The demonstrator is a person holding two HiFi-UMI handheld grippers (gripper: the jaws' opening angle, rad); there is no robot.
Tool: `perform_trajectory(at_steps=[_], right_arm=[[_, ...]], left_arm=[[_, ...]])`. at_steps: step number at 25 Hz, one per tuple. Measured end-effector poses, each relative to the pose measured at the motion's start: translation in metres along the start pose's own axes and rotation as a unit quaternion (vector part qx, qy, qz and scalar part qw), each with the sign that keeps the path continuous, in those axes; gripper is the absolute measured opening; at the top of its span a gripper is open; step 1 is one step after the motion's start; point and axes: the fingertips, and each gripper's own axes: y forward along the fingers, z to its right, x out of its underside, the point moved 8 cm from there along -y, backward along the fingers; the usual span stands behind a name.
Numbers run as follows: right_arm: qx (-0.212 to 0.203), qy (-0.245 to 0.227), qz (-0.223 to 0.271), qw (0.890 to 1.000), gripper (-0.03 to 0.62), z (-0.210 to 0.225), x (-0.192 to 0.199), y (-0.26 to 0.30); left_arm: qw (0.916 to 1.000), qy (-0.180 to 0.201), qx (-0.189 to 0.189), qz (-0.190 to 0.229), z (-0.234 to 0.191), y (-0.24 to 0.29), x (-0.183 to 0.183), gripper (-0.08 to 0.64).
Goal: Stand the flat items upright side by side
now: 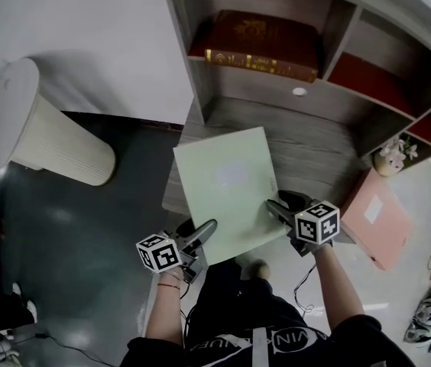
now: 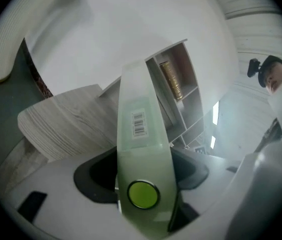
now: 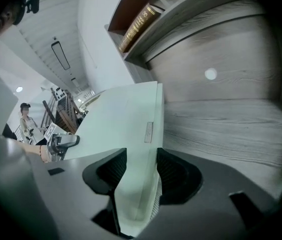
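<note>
**A:** Where's the green folder (image 1: 227, 197)?

**B:** Over the grey wooden shelf (image 1: 315, 151), held by both claws, its broad face turned up toward the head camera.

**A:** And the grips?

**B:** The left claw (image 1: 206, 229) is clamped on the corner at seven o'clock, by the snap button (image 2: 142, 194). The right claw (image 1: 275, 206) pinches the edge at four o'clock.

**A:** Anything else flat?

**B:** A dark red book (image 1: 257, 44) lies flat in the compartment at twelve o'clock. A pink folder (image 1: 380, 219) lies on the floor at three.
</note>
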Motion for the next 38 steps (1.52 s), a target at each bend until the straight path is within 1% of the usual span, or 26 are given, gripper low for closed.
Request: perform_trajectory(at_steps=[4, 7, 11, 15, 22, 25, 27, 29, 31, 34, 37, 38], right_arm=[[-0.007, 0.001, 0.019, 1.000, 0.199, -0.001, -0.017, 0.011], [-0.009, 0.002, 0.035, 0.999, 0.199, -0.001, -0.028, 0.019], [-0.016, 0.004, 0.060, 0.998, 0.198, 0.001, -0.044, 0.033], [-0.028, 0.000, 0.078, 0.997, 0.198, 0.004, -0.062, 0.048], [-0.058, -0.022, 0.103, 0.993, 0.199, 0.004, -0.092, 0.084], [-0.076, -0.039, 0.113, 0.990, 0.199, 0.001, -0.100, 0.097], [-0.077, -0.049, 0.120, 0.989, 0.199, 0.000, -0.105, 0.104], [-0.069, -0.057, 0.122, 0.988, 0.197, 0.000, -0.111, 0.110], [-0.058, -0.067, 0.118, 0.989, 0.192, -0.001, -0.117, 0.115], [-0.028, -0.080, 0.115, 0.990, 0.205, -0.003, -0.126, 0.118], [-0.008, -0.072, 0.144, 0.987, 0.303, -0.010, -0.137, 0.105], [-0.007, -0.072, 0.160, 0.984, 0.321, -0.018, -0.142, 0.098]], left_arm=[[0.9989, 0.045, -0.002, 0.015, 0.005, -0.001, -0.025, 0.290], [0.9965, 0.080, -0.005, 0.026, 0.007, -0.001, -0.043, 0.288], [0.9903, 0.131, -0.009, 0.044, 0.010, 0.000, -0.064, 0.287], [0.9842, 0.169, -0.018, 0.052, 0.012, 0.001, -0.086, 0.287], [0.9705, 0.226, -0.047, 0.069, 0.009, -0.005, -0.115, 0.287], [0.9626, 0.254, -0.059, 0.073, 0.006, -0.011, -0.121, 0.288], [0.9569, 0.271, -0.073, 0.077, 0.004, -0.012, -0.123, 0.288], [0.9526, 0.278, -0.091, 0.084, 0.002, -0.011, -0.123, 0.290], [0.9501, 0.275, -0.111, 0.097, -0.001, -0.011, -0.120, 0.291], [0.9455, 0.272, -0.145, 0.103, -0.006, -0.010, -0.112, 0.291], [0.9394, 0.280, -0.171, 0.100, -0.008, -0.004, -0.105, 0.290], [0.9373, 0.283, -0.177, 0.102, -0.007, -0.002, -0.104, 0.290]])
